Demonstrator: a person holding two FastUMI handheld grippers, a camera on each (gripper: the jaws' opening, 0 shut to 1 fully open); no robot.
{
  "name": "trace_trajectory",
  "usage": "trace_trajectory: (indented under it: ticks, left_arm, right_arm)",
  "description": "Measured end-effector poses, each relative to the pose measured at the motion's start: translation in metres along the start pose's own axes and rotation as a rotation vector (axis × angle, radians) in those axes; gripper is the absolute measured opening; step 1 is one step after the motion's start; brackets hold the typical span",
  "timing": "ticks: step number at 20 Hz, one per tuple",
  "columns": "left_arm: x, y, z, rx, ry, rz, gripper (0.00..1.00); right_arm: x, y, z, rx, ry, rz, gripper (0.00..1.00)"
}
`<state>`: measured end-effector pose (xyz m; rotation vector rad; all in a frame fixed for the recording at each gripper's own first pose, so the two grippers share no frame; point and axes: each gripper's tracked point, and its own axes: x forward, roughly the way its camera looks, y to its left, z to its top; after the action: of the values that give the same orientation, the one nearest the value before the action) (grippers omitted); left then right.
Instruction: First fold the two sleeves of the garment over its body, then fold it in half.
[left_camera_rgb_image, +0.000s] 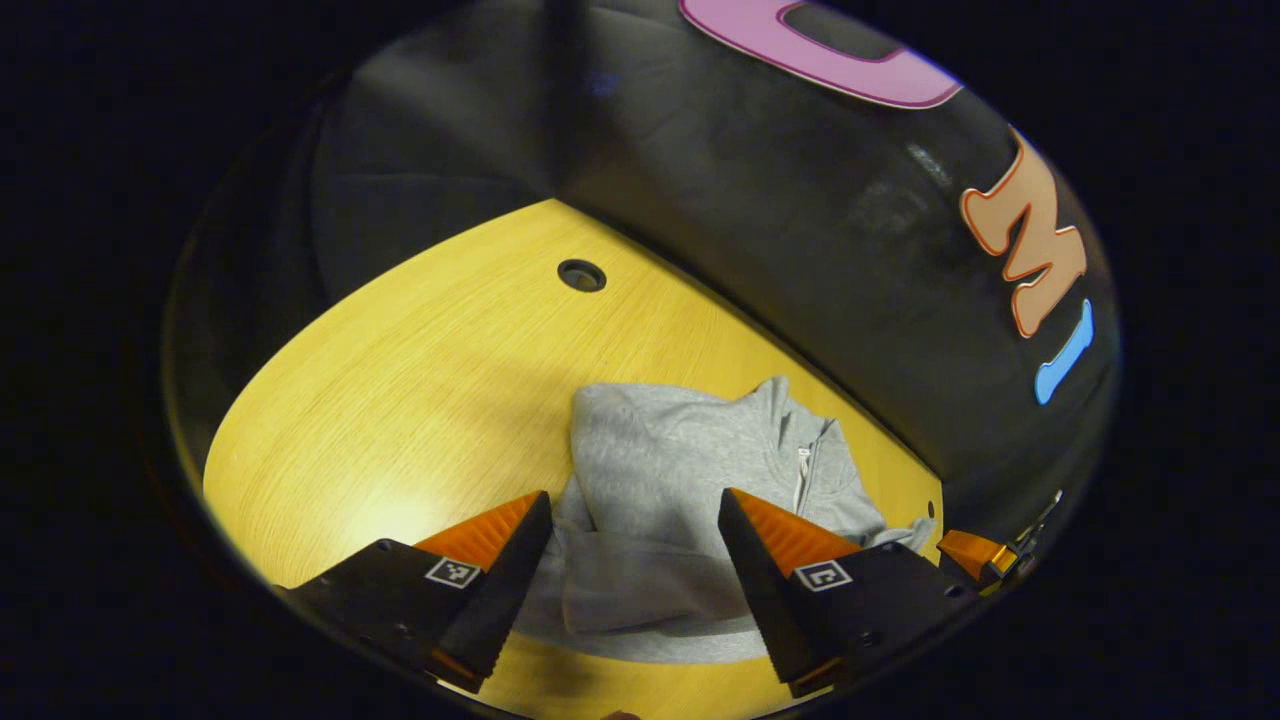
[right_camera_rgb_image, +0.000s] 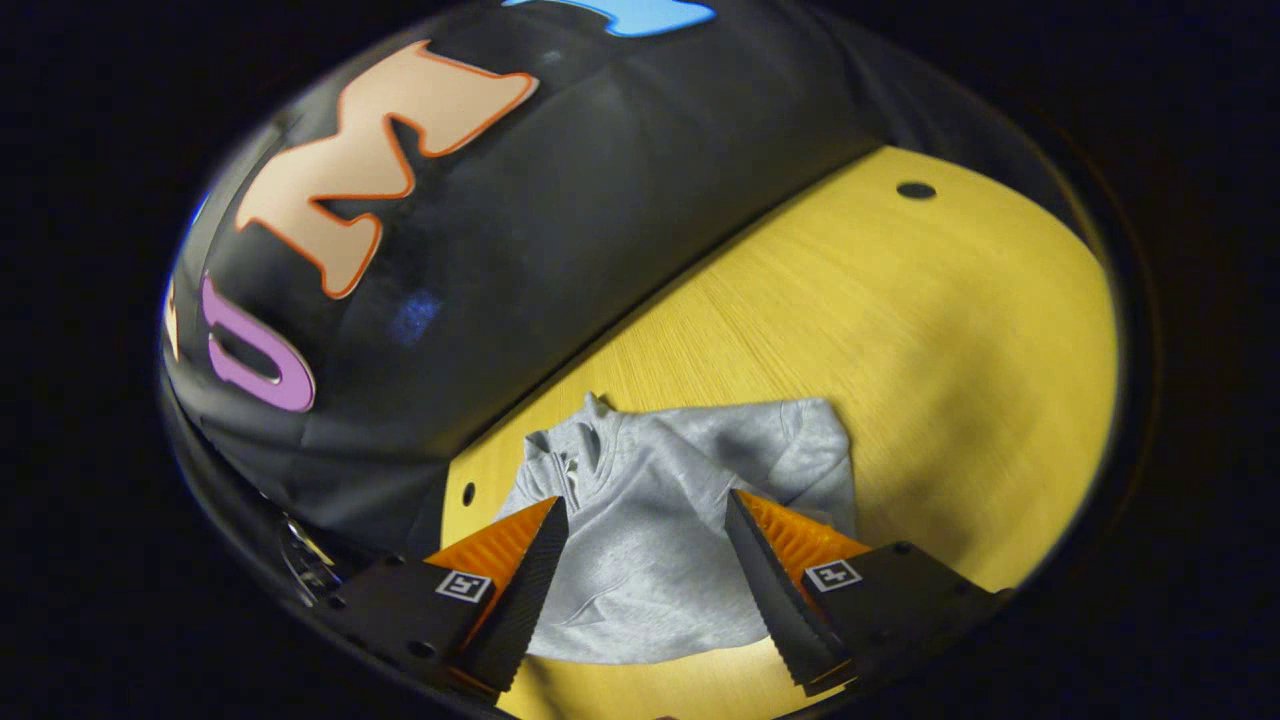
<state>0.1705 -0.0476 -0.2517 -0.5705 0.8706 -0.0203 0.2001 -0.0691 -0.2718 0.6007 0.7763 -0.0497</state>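
- A grey zip-neck garment (left_camera_rgb_image: 690, 480) is seen lying on the yellow wooden worktop (left_camera_rgb_image: 420, 380), close to the far edge where the black cloth wall (left_camera_rgb_image: 780, 230) comes down.
- In the left gripper view, the left gripper (left_camera_rgb_image: 634, 540) is held above the near part of the garment with its jaws spread wide and nothing between them; the cloth lies straight ahead and just below the tips.
- In the right gripper view, the right gripper (right_camera_rgb_image: 645, 545) is likewise wide apart and empty, with the garment (right_camera_rgb_image: 680, 510) lying directly ahead between its fingers.
- The collar and short zip are turned toward the far wall, so the garment's long axis is judged to run from near to far, with the hem nearest both grippers.
- Neither gripper is clearly nearer; both are poised over the near edge, one on each side.
- A folded band of cloth, probably a sleeve (left_camera_rgb_image: 640, 585), is laid across the body at the near side in the left gripper view; the sleeves are judged to be already folded in, and the fold in half still to be made.
- The near hem is partly hidden behind the fingers in both views, and whether the tips touch the cloth cannot be told.
- At the right rim of the left gripper view, a part of the other gripper (left_camera_rgb_image: 975, 555) is cut off.
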Motion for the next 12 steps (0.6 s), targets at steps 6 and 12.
trace_trajectory:
  ticks: [6, 12]
  left_arm:
    - [-0.041, -0.022, 0.031, 0.299, -0.18, 0.048, 0.96]
    - [-0.094, -0.055, 0.027, 0.437, -0.325, 0.01, 0.96]
  right_arm:
    - [-0.042, 0.011, 0.024, -0.217, -0.163, -0.013, 0.98]
    - [-0.101, 0.04, 0.029, -0.402, -0.308, 0.013, 0.98]
